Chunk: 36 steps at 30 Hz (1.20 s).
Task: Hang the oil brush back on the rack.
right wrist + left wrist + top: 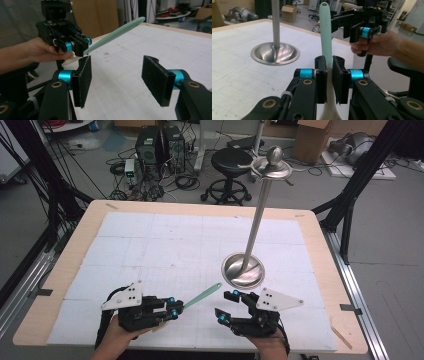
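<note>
A long mint-green utensil (201, 296) with a cream-coloured end is held above the white mat. My left gripper (172, 309) is shut on it near that cream end, and the green tip points toward the stand. In the left gripper view the jaws (329, 75) pinch the utensil (325, 32) from both sides. My right gripper (225, 305) stands open just to the right, with nothing between its pads (120, 77). From the right gripper view, the left gripper (80, 46) and the utensil (117, 32) sit beyond and to the left.
A metal stand with a round dished base (243, 270) rises on a tall pole to a hooked top (274, 162), just beyond the right gripper. The white gridded mat (165, 245) covers the wooden table. A stool (231, 162) and computers stand on the floor behind.
</note>
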Each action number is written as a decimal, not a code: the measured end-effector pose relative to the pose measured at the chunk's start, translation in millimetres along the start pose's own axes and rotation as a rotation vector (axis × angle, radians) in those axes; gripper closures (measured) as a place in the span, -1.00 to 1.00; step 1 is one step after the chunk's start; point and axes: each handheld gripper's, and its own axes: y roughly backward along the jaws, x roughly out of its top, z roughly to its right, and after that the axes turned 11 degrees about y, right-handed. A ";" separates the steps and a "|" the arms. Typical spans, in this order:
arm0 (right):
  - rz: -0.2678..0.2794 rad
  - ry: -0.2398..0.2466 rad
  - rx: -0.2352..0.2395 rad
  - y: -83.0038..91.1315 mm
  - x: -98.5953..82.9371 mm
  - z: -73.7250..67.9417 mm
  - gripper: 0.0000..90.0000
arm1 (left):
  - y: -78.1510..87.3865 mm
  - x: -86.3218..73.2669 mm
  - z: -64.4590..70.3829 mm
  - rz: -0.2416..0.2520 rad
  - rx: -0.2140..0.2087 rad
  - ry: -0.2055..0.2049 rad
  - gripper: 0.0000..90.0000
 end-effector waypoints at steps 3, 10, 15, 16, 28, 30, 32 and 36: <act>0.021 -0.014 0.033 -5.6 0.9 2.8 -0.02 | -0.7 -0.3 0.7 0.000 -0.012 0.001 0.82; 0.034 -0.013 0.079 -15.3 3.5 6.2 0.13 | -3.2 -1.2 2.3 -0.012 -0.026 -0.004 0.82; 0.041 0.006 0.105 -19.2 8.6 5.4 0.23 | -4.7 -1.7 2.6 -0.013 -0.035 -0.001 0.82; 0.043 0.003 0.108 -19.2 9.4 5.4 0.24 | -4.9 -1.8 2.5 -0.014 -0.038 0.000 0.82; 0.079 0.012 0.145 -20.3 18.3 6.4 0.40 | -7.4 -3.7 0.5 -0.021 -0.083 0.022 0.82; 0.081 0.009 0.153 -20.4 18.7 6.5 0.43 | -8.6 -4.7 -0.2 -0.027 -0.093 0.024 0.82; 0.088 0.005 0.164 -21.4 20.0 6.3 0.46 | -9.9 -5.7 -0.9 -0.030 -0.101 0.031 0.82; 0.097 -0.003 0.180 -22.7 22.8 5.1 0.51 | -11.3 -6.5 -0.9 -0.033 -0.110 0.034 0.81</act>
